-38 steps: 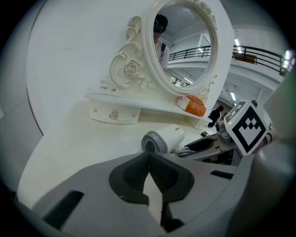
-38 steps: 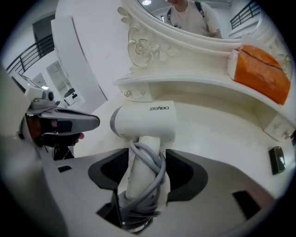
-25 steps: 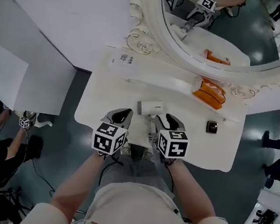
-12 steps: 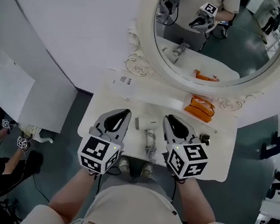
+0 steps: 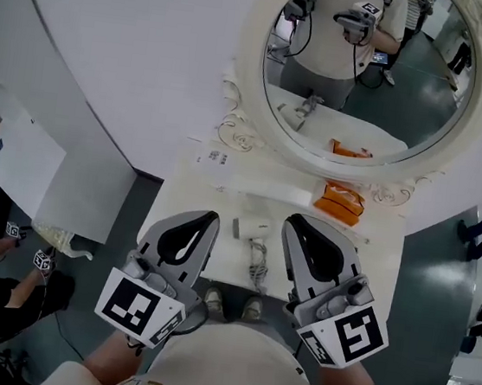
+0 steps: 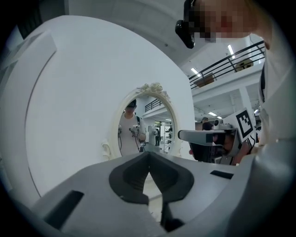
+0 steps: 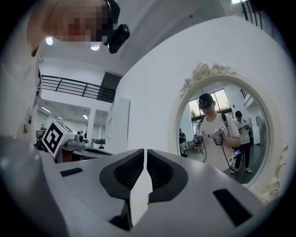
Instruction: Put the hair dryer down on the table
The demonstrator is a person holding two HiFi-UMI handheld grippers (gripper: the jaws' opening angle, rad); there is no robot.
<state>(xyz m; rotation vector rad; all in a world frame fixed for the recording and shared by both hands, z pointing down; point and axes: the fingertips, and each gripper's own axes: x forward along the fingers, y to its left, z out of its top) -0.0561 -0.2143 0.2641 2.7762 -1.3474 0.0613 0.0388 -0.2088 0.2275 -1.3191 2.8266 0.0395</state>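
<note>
Lying on the white desk (image 5: 371,269), the hair dryer (image 5: 252,228) sits between the two raised grippers and touches neither of them. Its barrel points toward the person's left and its handle runs back toward the near edge. The cord (image 5: 256,264) trails off that edge in a loose tangle. The put-down looks done.

The left gripper (image 5: 209,219) is clenched on nothing, its jaw tips meeting with only the mirror (image 5: 369,72) and wall beyond them. The right gripper (image 5: 295,223) is closing, its jaws nearly together, and nothing stands between them either.

The dryer is probably a light, rigid plastic shell, smooth and somewhat slippery on the rounded barrel. If it needed shifting, the handle would likely be the better place to take hold, since it is narrower and its sides suit flat pads. The cord is soft and could drag or snag, tugging the dryer toward the near edge where it hangs over.

Open room is fair. The desk surface is bare to both sides of the dryer. Behind it lie an orange packet (image 5: 340,201) and the mirror's carved frame (image 5: 240,130), so movement toward the back is more cramped. The near edge is just behind the handle, which leaves little margin there.
</note>
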